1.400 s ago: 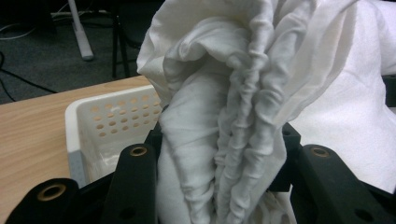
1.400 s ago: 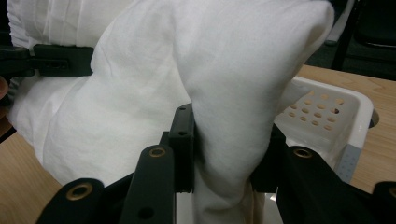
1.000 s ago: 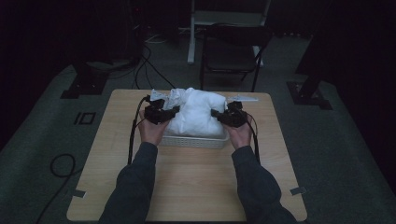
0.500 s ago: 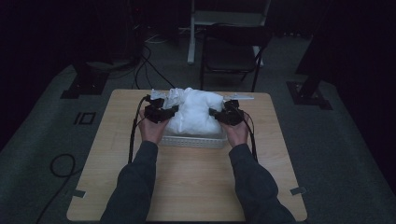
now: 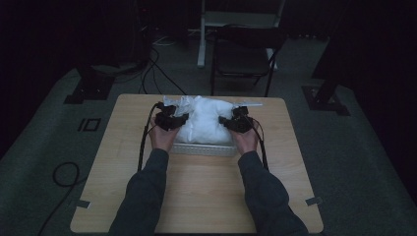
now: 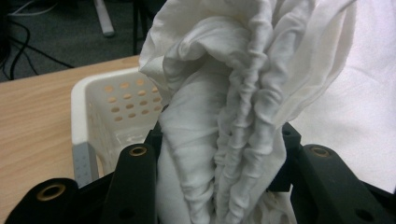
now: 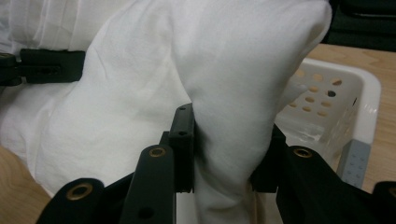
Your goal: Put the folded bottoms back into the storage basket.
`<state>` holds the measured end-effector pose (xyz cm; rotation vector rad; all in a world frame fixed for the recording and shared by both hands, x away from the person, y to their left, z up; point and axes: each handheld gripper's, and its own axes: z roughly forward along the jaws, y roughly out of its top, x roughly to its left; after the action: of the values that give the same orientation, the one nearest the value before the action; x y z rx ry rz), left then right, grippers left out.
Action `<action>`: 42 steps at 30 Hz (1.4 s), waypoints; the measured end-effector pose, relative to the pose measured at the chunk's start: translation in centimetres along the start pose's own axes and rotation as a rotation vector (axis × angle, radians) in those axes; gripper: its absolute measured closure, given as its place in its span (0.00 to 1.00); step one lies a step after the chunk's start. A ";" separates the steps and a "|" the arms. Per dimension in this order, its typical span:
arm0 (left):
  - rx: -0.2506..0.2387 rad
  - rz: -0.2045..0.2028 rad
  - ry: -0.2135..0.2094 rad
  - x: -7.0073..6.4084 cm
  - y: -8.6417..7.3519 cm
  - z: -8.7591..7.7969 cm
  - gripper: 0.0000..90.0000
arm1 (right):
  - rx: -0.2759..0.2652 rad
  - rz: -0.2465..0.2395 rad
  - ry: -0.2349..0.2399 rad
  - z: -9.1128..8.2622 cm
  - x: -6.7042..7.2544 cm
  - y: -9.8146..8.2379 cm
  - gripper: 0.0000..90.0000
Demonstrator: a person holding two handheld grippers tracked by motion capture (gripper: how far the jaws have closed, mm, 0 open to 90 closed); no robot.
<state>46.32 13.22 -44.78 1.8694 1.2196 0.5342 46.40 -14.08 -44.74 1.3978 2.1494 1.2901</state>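
A bundle of white cloth (image 5: 204,120) is heaped over a white perforated basket (image 5: 204,149) near the table's far middle. My left gripper (image 5: 172,120) grips the bundle's left side; in the left gripper view its black jaws pinch a thick gathered fold of the cloth (image 6: 224,140). My right gripper (image 5: 237,122) holds the bundle's right side, and in the right gripper view its jaws squeeze a smooth fold of the cloth (image 7: 224,140). The basket's wall (image 6: 100,112) shows behind the left jaws, and its rim (image 7: 369,107) lies beside the right jaws.
The wooden table (image 5: 196,196) spreads toward the person, whose dark-sleeved forearms come in from below. A dark chair (image 5: 243,54) stands beyond the far edge. Cables (image 5: 64,174) lie on the floor to the left, and a cable trails from each gripper.
Both grippers have sunk slightly with the cloth bundle, which now sits a little lower over the basket. Both grips stay the same.
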 end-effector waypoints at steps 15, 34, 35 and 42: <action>0.083 0.008 0.046 -0.2 -1.0 2.1 0.64 | 0.064 0.005 -0.044 1.9 0.0 -0.9 0.75; 0.147 -0.009 0.107 -1.0 -1.6 2.7 0.63 | 0.108 -0.004 -0.075 2.9 0.2 -1.6 0.75; 0.153 -0.012 0.108 -1.0 -1.7 2.8 0.63 | 0.111 -0.006 -0.078 2.9 0.2 -1.6 0.75; 0.175 -0.023 0.109 -1.1 -2.4 3.2 0.61 | 0.141 -0.017 -0.099 3.1 0.4 -1.8 0.74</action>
<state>46.83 11.42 -48.52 1.9912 1.3960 0.5376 47.13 -12.37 -47.83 1.4607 2.2172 1.0586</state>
